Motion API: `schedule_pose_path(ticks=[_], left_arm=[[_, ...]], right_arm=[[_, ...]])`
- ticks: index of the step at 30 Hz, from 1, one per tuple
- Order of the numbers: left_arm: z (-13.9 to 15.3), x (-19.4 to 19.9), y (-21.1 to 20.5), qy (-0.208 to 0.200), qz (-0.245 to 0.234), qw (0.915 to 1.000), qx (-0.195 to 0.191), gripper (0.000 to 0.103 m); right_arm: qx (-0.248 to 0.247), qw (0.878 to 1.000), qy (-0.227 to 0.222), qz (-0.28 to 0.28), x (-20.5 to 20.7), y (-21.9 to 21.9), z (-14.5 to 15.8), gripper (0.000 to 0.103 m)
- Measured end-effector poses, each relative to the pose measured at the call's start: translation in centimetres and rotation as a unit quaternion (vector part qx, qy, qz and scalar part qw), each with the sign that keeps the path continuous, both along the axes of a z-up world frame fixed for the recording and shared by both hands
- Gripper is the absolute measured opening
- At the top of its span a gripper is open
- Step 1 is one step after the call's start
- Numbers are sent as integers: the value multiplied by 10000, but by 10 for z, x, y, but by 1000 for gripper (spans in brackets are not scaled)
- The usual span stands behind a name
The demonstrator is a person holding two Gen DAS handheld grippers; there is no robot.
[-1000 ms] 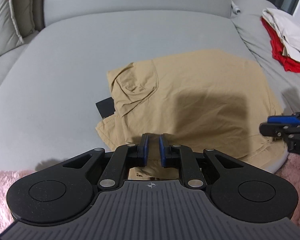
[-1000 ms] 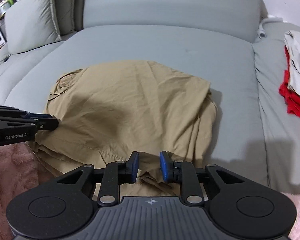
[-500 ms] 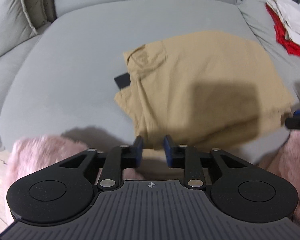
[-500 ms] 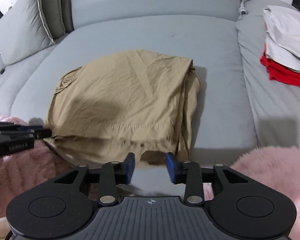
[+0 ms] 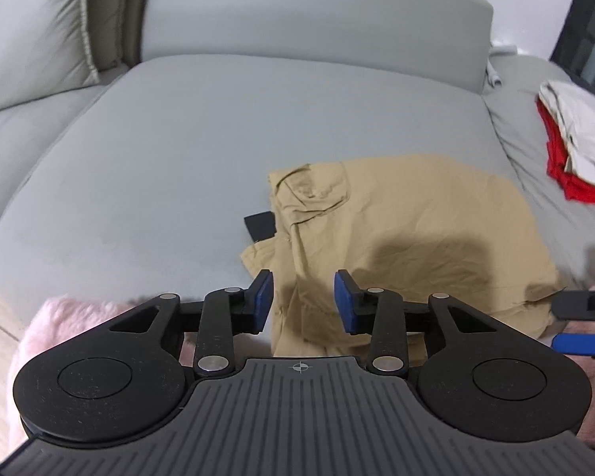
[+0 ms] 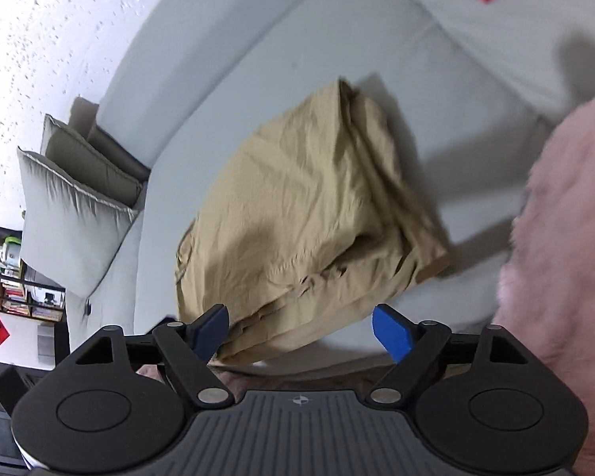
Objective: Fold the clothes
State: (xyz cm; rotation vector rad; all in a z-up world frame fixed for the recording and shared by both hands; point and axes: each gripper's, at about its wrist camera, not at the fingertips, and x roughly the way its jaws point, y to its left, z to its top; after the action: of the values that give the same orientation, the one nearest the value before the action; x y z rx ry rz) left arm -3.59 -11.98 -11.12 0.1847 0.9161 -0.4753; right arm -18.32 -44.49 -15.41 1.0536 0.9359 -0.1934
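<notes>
A tan garment (image 5: 408, 234) lies folded into a rough rectangle on the grey sofa seat (image 5: 170, 150), a black tag (image 5: 261, 225) sticking out at its left edge. My left gripper (image 5: 303, 305) is open and empty, just above the garment's near left corner. The right gripper's fingers (image 5: 579, 343) show at the right edge of the left wrist view. In the tilted right wrist view the garment (image 6: 309, 214) fills the centre and my right gripper (image 6: 303, 331) is wide open and empty over its near edge.
A stack of folded red and off-white clothes (image 5: 571, 146) sits on the sofa to the right. Grey cushions (image 5: 31, 31) stand at the back left. A pink fluffy blanket (image 6: 567, 238) covers the sofa's front edge. A bookshelf (image 6: 8, 277) stands beyond the sofa.
Both grippers have opened wider and hold nothing. The left one moved back over the garment's near left corner. The right gripper has rolled strongly, tilting its view.
</notes>
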Motion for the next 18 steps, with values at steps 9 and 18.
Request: schedule_pose_path(ticks=[9,18], left_arm=[[-39,31,-12,646,21,9971,396,52],[-44,40,6,1065,275,9939,-103,54]], right_arm=[[999,9918,54,-793,14,11,-58,82],[988,9854,-842,-1102,10,14,-56,68]])
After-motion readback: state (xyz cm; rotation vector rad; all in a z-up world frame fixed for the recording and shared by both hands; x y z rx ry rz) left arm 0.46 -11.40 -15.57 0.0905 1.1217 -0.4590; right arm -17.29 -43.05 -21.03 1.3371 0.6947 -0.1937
